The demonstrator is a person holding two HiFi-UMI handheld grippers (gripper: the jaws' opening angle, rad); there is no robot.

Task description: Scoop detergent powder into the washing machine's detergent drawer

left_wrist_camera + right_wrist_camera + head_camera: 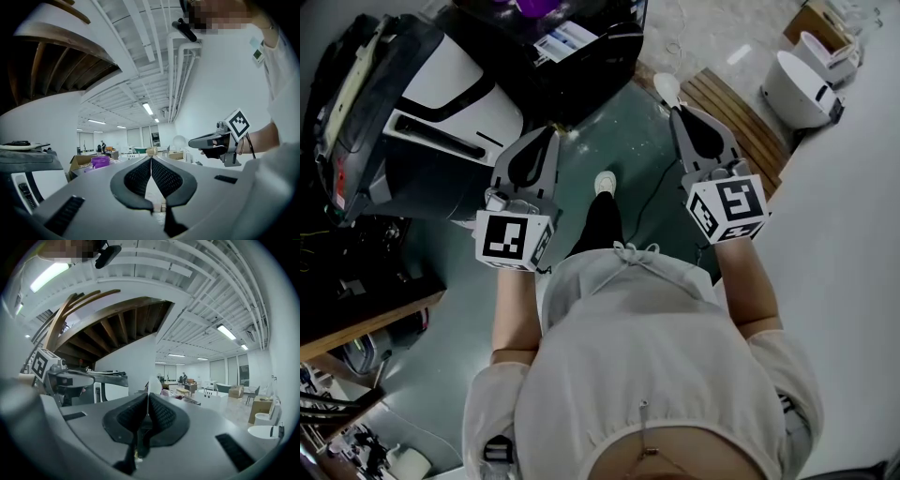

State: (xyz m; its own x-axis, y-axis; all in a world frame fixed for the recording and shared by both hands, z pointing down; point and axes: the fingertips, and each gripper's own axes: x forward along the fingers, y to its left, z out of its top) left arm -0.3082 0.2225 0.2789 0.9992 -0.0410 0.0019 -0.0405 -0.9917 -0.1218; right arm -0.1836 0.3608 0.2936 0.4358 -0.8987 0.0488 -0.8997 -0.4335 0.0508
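The head camera looks steeply down from above the person's chest, so the left gripper [550,133] and the right gripper [677,112] sit close below it against the floor [628,150]. Each gripper camera rides just behind its own jaws and faces along them into the long hall, wide-angle, taking in much of the ceiling [140,47]. The left gripper view catches the right gripper at its right side, and the right gripper view catches the left one at its left side. Both share the far hall's strip lights [147,108].
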